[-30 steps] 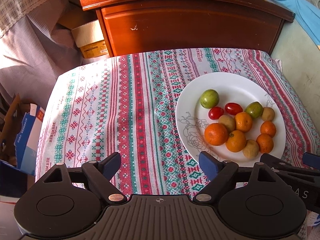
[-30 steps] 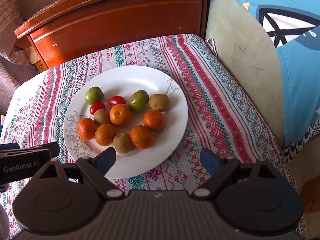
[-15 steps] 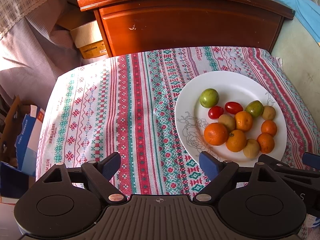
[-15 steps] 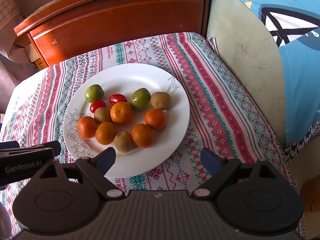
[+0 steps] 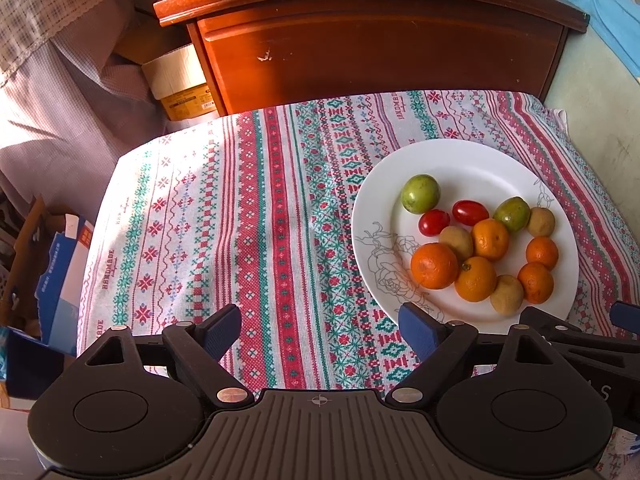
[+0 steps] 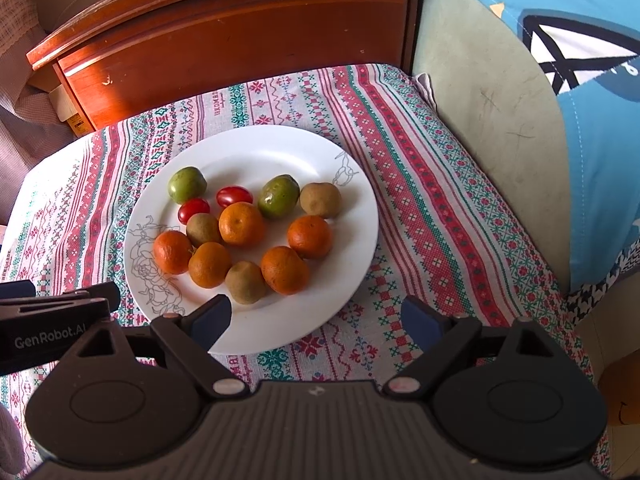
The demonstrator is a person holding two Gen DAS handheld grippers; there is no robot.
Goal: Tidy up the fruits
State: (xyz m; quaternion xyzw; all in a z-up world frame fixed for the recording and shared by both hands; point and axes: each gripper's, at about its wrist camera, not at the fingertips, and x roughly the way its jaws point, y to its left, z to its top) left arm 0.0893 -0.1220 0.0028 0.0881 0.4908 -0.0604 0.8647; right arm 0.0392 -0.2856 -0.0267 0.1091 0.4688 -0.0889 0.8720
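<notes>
A white plate (image 5: 472, 160) (image 6: 260, 148) on the patterned tablecloth holds mixed fruit: several oranges (image 5: 434, 266) (image 6: 285, 270), two green fruits (image 5: 420, 194) (image 6: 187, 185), two red cherry tomatoes (image 5: 470, 213) (image 6: 234, 196) and three brown kiwis (image 5: 456, 242) (image 6: 245, 282). My left gripper (image 5: 320, 330) is open and empty over the cloth, left of the plate's near edge. My right gripper (image 6: 316, 320) is open and empty above the plate's near rim, its left fingertip (image 6: 212, 320) over the rim.
A wooden cabinet (image 5: 380, 40) stands behind the table. Cardboard boxes (image 5: 56, 272) and cloth lie off the left edge. A green and blue cushioned surface (image 6: 520, 120) borders the right side. The cloth left of the plate (image 5: 220, 208) is bare.
Both grippers have edged slightly forward toward the plate; the fruit has not moved and both stay open.
</notes>
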